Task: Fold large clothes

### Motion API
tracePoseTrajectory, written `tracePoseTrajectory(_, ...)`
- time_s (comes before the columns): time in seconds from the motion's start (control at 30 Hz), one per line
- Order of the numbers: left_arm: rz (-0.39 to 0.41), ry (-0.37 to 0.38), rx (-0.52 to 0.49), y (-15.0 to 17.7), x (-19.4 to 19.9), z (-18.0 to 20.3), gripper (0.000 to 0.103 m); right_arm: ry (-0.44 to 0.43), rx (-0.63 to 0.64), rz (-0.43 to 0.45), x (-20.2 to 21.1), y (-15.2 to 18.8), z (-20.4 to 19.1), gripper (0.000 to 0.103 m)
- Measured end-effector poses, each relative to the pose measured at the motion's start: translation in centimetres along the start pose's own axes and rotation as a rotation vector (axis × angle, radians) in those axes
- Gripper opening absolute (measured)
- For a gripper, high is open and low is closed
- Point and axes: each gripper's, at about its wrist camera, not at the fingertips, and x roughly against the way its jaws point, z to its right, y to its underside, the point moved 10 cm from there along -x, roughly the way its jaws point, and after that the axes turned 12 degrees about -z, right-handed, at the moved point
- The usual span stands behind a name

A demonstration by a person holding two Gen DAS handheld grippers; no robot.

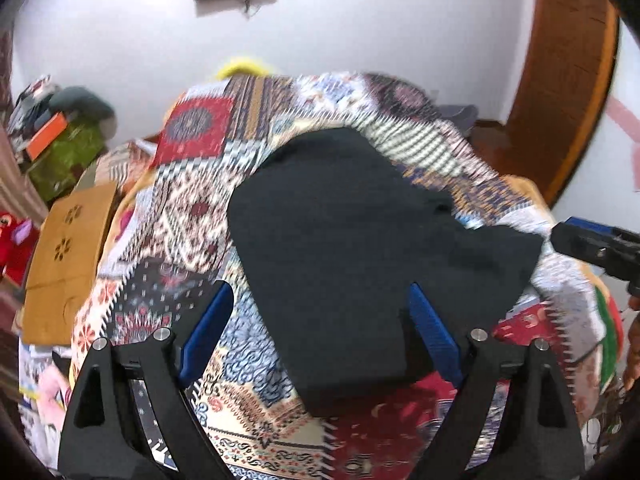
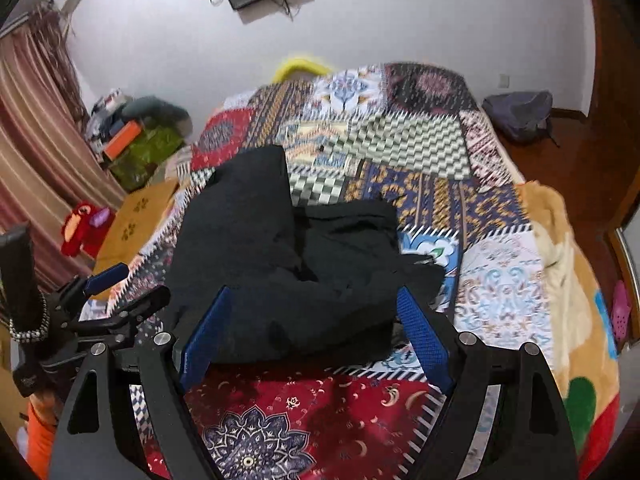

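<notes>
A large black garment [image 1: 352,240] lies partly folded on a patchwork bedspread [image 1: 192,200]; it also shows in the right wrist view [image 2: 280,264]. My left gripper [image 1: 320,300] is open, its blue fingers [image 1: 208,328] straddling the garment's near edge without gripping it. My right gripper [image 2: 312,320] is open, its fingers [image 2: 424,336] on either side of the garment's near edge. The right gripper shows at the right edge of the left wrist view [image 1: 592,244], and the left gripper at the left of the right wrist view [image 2: 108,292].
The bedspread [image 2: 400,168] covers a bed against a white wall. A brown cardboard box [image 1: 68,256], a red plush toy [image 2: 80,228] and piled items [image 1: 60,136] lie left of the bed. A dark backpack [image 2: 520,116] sits on the floor. A wooden door [image 1: 560,80] stands at right.
</notes>
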Motion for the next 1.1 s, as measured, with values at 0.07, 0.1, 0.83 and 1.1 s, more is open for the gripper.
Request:
tracePoseTrajectory(0.07,-0.035,-0.016,0.003,0.9,-1.7,-0.4,0.090,-0.007,-0.020,-0.039,-1.7,0.2,0.5,0.082)
tracePoseTrajectory(0.1,-0.025,-0.009,0.004,1.2,-2.1,-0.4,0.091,0.002,-0.030,-0.056,-2.4,0.4,0.9,0.082)
tracePoseTrajectory(0.83,-0.078,0.129,0.111,1.0,-4.0,-2.3,0.100,-0.073,-0.070,-0.212,-4.8,1.8,4.7,0.085)
tracePoseTrajectory(1.1,-0.163,0.313,0.252,1.3,-6.4,-4.2,0.103,-0.162,-0.150,-0.281,-6.4,2.4,5.6,0.086)
